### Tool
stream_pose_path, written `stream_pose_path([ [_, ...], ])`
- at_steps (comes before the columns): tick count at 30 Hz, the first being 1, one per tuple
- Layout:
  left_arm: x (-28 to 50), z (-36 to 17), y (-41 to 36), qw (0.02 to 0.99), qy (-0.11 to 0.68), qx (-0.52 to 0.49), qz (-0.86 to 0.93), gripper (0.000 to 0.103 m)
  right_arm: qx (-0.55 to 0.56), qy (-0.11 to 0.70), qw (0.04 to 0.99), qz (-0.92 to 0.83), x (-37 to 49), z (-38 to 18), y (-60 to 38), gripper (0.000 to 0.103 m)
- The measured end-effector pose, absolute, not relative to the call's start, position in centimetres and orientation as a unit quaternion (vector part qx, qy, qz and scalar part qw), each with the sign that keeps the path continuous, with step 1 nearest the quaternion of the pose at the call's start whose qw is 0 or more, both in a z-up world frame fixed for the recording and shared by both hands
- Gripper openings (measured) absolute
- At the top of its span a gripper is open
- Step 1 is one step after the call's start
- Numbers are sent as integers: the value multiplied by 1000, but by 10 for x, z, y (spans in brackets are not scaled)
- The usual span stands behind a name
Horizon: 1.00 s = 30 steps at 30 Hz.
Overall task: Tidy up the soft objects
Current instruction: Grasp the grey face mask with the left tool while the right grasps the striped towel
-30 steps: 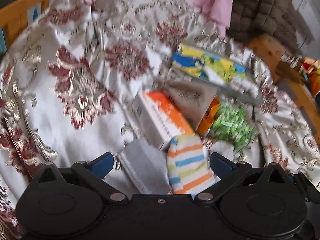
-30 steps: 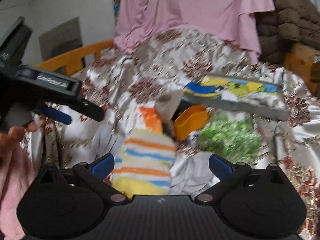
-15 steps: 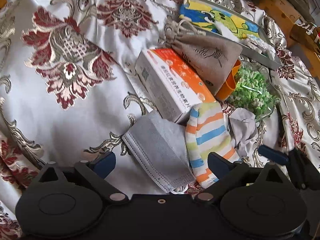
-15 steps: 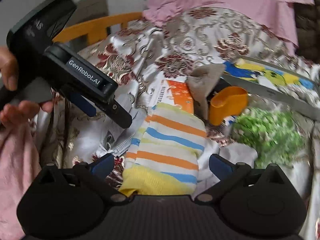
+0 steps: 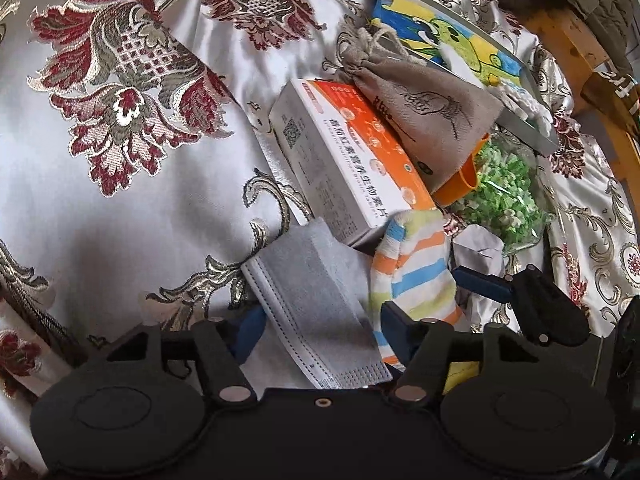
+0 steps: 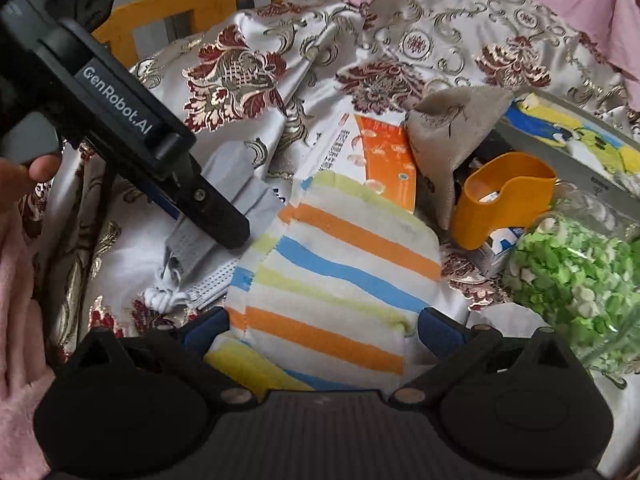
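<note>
Both grippers have dropped in close over the last second, and each now brackets its own soft item. Left gripper (image 5: pixel 318 330) has narrowed from wide to a medium gap, with the grey face mask (image 5: pixel 316 300) lying between its fingers; the pads don't look clamped yet. Right gripper (image 6: pixel 320 326) straddles the striped sock (image 6: pixel 336 280), blue pads just at the fabric edges; can't tell if they're actually pinching. Read: approach done, two grasps about to close, nothing lifted yet.

Sock's toe end leans against the orange-and-white box (image 5: pixel 348 164), and the mask's far corner tucks under that box's near edge, so a straight pull may drag the box. Mask and sock overlap along one edge, and the left gripper's right finger sits just beside the sock; it could snag it.

Further out: grey drawstring pouch (image 5: pixel 420 112) lies on the box, orange cup (image 6: pixel 504 196) just behind it, bag of green bits (image 6: pixel 580 280) to the right, cartoon picture board (image 5: pixel 452 40) behind. All on the patterned satin cloth (image 5: pixel 120 120); it's slippery and may bunch up.
</note>
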<state>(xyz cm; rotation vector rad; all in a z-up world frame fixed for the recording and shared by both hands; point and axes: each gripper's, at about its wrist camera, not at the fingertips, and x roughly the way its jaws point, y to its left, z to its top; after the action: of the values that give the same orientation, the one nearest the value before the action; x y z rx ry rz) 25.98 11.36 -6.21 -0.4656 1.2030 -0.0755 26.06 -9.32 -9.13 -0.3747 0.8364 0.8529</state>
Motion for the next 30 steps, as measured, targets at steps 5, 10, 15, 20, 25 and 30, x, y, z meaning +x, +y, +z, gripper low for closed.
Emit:
stream_pose_path([
  [5, 265, -69, 115, 795, 565, -220, -33, 54, -158, 408, 797, 415, 267, -97, -93, 98],
  [10, 266, -70, 117, 795, 566, -217, -30, 46, -151, 412, 795, 419, 265, -97, -94, 89],
  [15, 263, -68, 121, 793, 566, -223, -27, 36, -144, 416, 795, 417, 265, -93, -95, 80],
  [20, 257, -60, 123, 797, 555, -233, -46, 25, -137, 414, 800, 412, 263, -87, -99, 63],
  [25, 251, -50, 125, 809, 533, -240, -58, 21, -133, 409, 812, 396, 261, -83, -104, 47],
  [30, 244, -38, 127, 829, 494, -250, -78, 20, -122, 399, 828, 375, 259, -77, -111, 35],
])
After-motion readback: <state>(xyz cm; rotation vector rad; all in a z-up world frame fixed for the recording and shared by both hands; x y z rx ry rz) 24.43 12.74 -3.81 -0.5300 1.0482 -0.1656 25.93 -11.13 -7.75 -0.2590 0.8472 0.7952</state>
